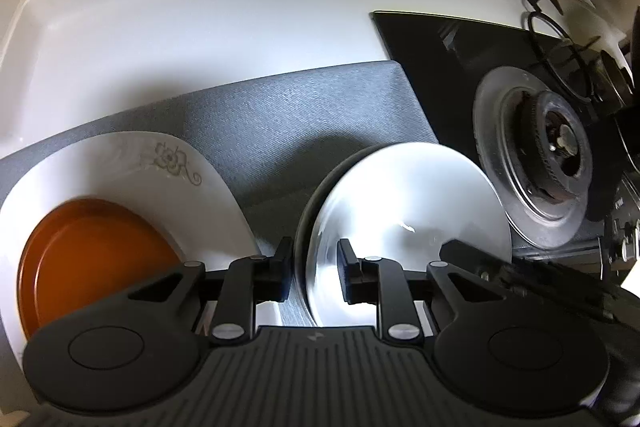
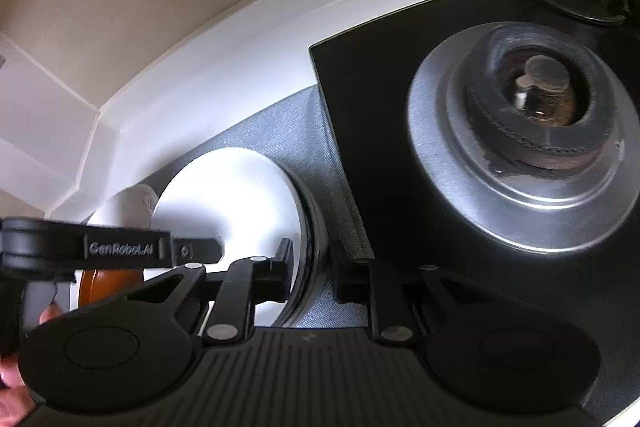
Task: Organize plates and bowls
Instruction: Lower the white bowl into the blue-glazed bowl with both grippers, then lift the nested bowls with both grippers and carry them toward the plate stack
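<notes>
The white bowl's point(image 1: 408, 211) rim was straddled by both tongs — left point(image 1: 314, 267), right point(image 2: 312, 275) — narrowly set; contact could not be told.

The mat point(image 1: 288, 115) lies on the counter point(image 1: 200, 11), just left of the stove point(image 1: 460, 67); on the mat's left part sits the flowered plate point(image 1: 160, 163) with the small plate point(image 1: 92, 251) on it; right of that plate, nearer the stove, sits the bowl point(image 1: 408, 203); the burner point(image 1: 536, 147) is beyond the bowl.
</notes>
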The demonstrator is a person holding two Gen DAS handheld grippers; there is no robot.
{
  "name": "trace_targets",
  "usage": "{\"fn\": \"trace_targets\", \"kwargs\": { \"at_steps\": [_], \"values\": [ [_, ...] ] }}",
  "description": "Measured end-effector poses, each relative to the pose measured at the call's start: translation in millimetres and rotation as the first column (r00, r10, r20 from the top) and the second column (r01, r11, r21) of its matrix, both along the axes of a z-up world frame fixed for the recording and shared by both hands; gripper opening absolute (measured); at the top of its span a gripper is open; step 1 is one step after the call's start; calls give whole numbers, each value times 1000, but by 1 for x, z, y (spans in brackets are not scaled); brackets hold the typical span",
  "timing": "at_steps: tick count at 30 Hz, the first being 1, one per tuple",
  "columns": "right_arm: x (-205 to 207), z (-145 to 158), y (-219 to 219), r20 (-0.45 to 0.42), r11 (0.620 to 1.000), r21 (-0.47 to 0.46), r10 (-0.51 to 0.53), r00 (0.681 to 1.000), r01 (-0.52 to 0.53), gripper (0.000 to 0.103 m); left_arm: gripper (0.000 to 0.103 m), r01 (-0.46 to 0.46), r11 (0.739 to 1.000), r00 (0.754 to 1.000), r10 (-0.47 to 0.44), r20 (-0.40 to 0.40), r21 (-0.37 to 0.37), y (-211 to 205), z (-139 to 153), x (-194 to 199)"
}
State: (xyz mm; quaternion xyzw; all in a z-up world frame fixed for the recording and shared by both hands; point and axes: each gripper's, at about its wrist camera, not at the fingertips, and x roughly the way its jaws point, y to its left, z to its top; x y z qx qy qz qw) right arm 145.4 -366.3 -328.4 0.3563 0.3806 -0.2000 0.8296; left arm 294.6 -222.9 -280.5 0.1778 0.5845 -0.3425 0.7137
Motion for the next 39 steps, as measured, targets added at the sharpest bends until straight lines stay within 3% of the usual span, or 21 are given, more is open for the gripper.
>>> {"fn": "trace_targets", "kwargs": {
  "at_steps": [9, 22, 30, 39],
  "values": [
    [1, 43, 10, 15, 997, -81, -2, 1000, 3, 18, 24, -67, 997, 996, 66, -53, -30, 16, 27, 1],
    [22, 95, 58, 74, 992, -81, 99, 992, -93, 19, 24, -238, 969, 968, 232, -92, -67, 89, 80, 19],
    [59, 93, 128, 60, 957, -47, 289, 955, -287, 20, 24, -421, 906, 903, 415, -107, -37, 187, 82, 25],
    [101, 81, 226, 26, 851, 12, 525, 851, -525, 20, 24, -624, 781, 772, 621, -134, 22, 311, 72, 16]
  ]
}}
